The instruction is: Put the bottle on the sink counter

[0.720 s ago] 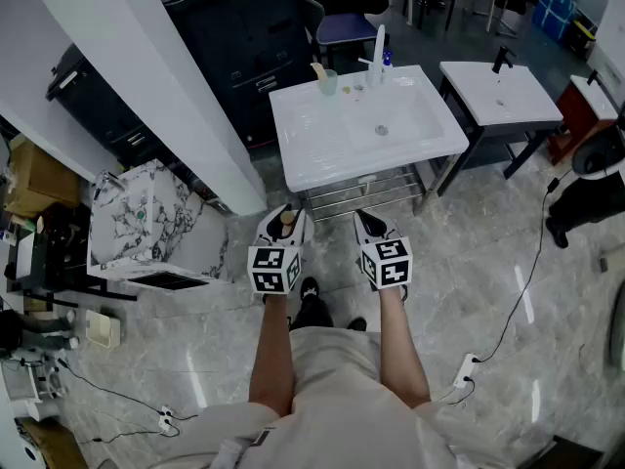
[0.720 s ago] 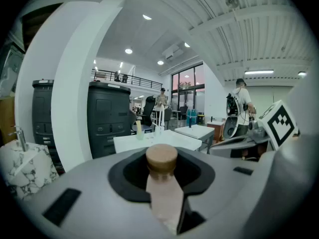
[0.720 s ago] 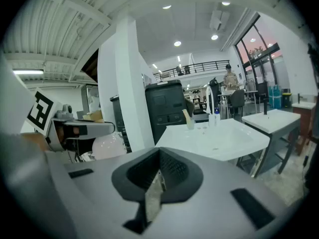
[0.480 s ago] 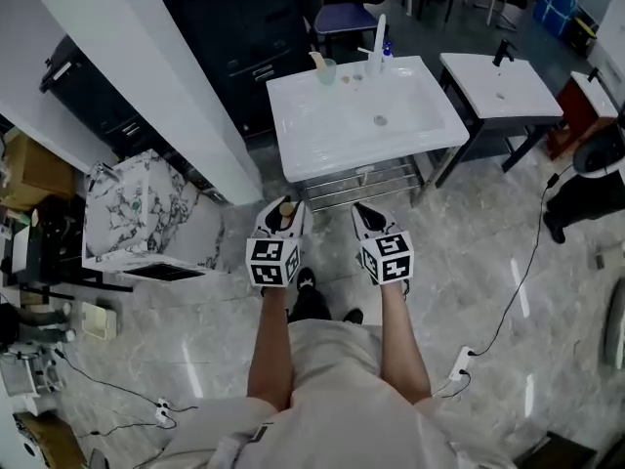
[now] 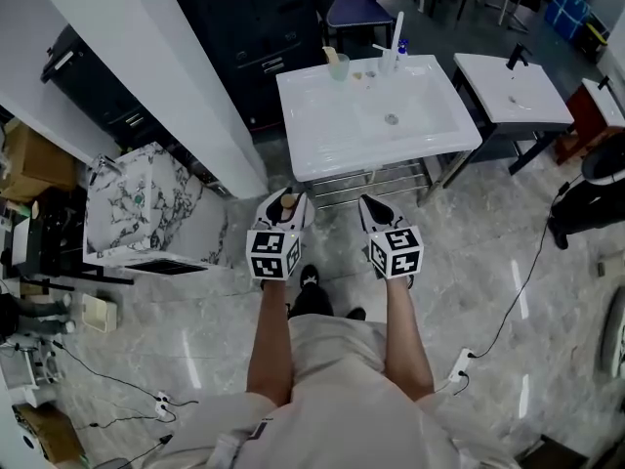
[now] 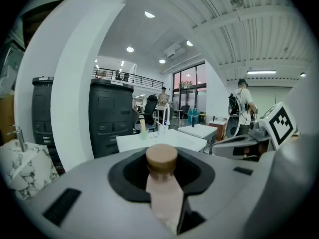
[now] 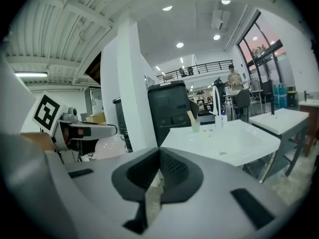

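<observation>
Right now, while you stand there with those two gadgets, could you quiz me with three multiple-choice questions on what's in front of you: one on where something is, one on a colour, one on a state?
1. Where is the bottle?
A. Standing on the sink counter
B. Between the jaws of the left gripper
C. Between the jaws of the right gripper

2. What colour is the bottle's cap?
A. Blue
B. Tan brown
C. Green

3. How do the right gripper's jaws stand?
A. Together, with nothing between them
B. Wide apart
C. Clamped on the bottle

Answers:
1. B: the left gripper view shows the bottle upright between its jaws, with the sink counter some way ahead.
2. B: the cap looks tan brown above a pale pinkish body.
3. A: the right gripper view shows its jaws meeting, with nothing held.
</observation>
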